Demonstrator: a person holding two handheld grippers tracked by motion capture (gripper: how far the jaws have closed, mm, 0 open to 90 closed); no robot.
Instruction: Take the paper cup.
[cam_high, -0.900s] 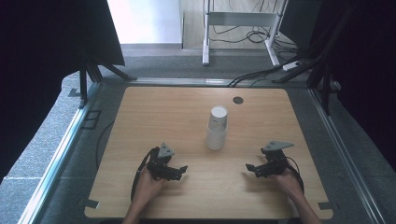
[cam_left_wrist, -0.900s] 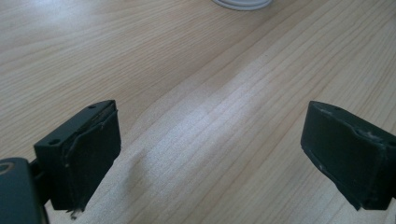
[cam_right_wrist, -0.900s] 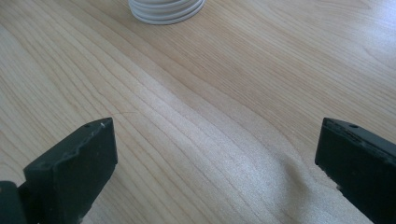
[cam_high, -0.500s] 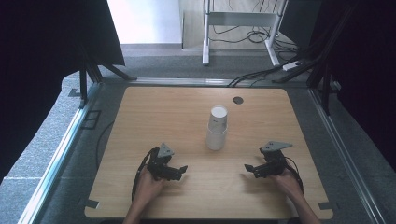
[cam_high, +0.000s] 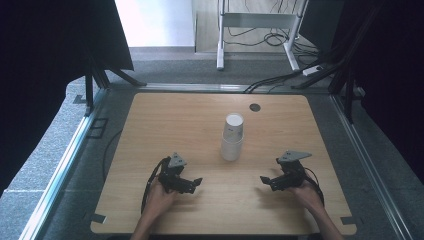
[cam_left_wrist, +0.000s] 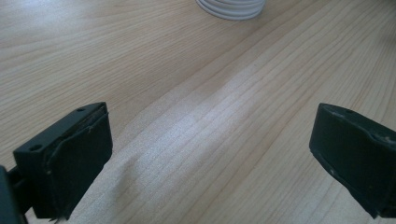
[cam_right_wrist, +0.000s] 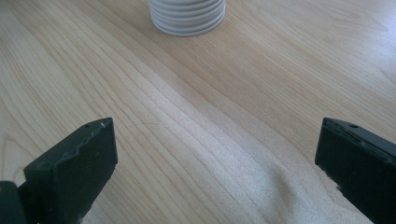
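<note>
A stack of white paper cups (cam_high: 233, 138) stands upside down near the middle of the wooden table (cam_high: 165, 125). Its ribbed bottom rims show at the top of the left gripper view as the cup stack (cam_left_wrist: 231, 8) and of the right gripper view as the cup stack (cam_right_wrist: 187, 17). My left gripper (cam_high: 192, 184) rests low on the table, left of and nearer than the cups, jaws wide open with bare wood between them. My right gripper (cam_high: 266, 181) rests to the right of the cups, also open and holding nothing. Both point inward toward the stack.
A small dark round grommet (cam_high: 255, 107) sits in the table's far right part. Metal rails run along the table's left side (cam_high: 75, 150) and right side (cam_high: 350, 135). Cables (cam_high: 280, 82) lie on the floor beyond the far edge, by a white stand (cam_high: 260, 20).
</note>
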